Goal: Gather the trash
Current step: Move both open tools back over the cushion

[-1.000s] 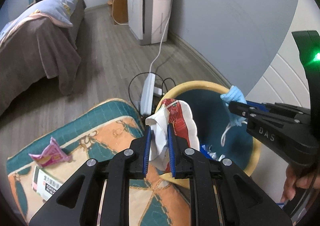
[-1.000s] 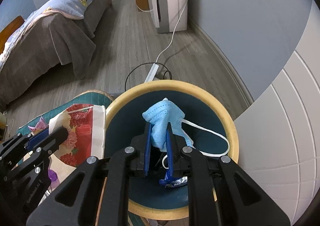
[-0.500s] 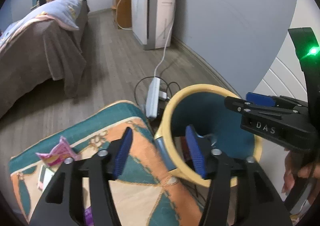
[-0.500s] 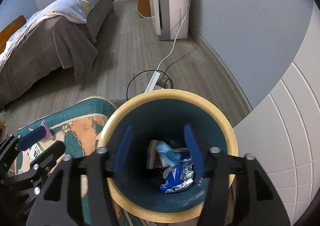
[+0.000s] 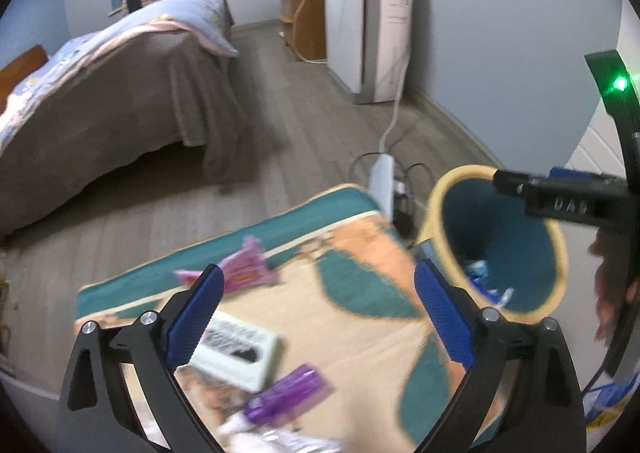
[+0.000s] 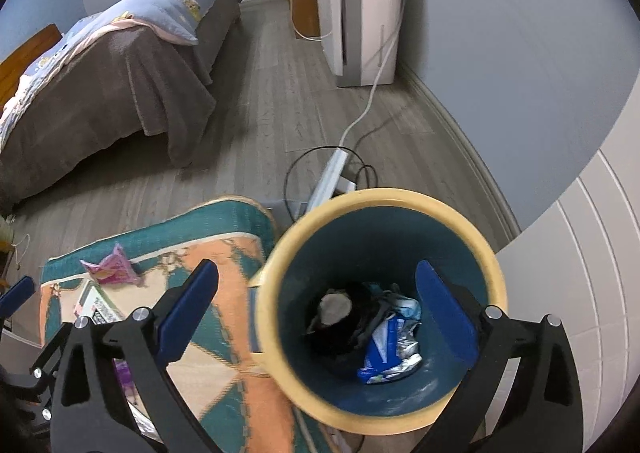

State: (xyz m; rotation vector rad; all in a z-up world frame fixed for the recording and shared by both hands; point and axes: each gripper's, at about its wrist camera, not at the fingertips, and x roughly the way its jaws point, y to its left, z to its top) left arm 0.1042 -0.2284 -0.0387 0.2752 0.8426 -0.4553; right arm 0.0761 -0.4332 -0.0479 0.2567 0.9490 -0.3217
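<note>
The left tool is opening, its blue pads spreading wide with nothing between them, and it hangs over the patterned cushion because that is where the uncollected litter lies. Closest under it is a purple wrapper, then a white printed box, which is too blurred for its label to be read. Further along the cushion, near its teal border, sits a crumpled pink wrapper.

The right tool is also opening and empty, and it is poised directly above the mouth of the bin, the sensible spot for letting go so that things fall inside and not on the floor. The trash already collected rests at the bottom: a blue and silver packet and, beside it, a dark heap with a pale patch, probably crumpled paper.

The bin stands just beside the cushion, so each piece needs only a short carry. Beyond it a white power strip and its looped cables lie on the wooden floor. Further off are a bed with a brown cover and a white appliance against the wall.
</note>
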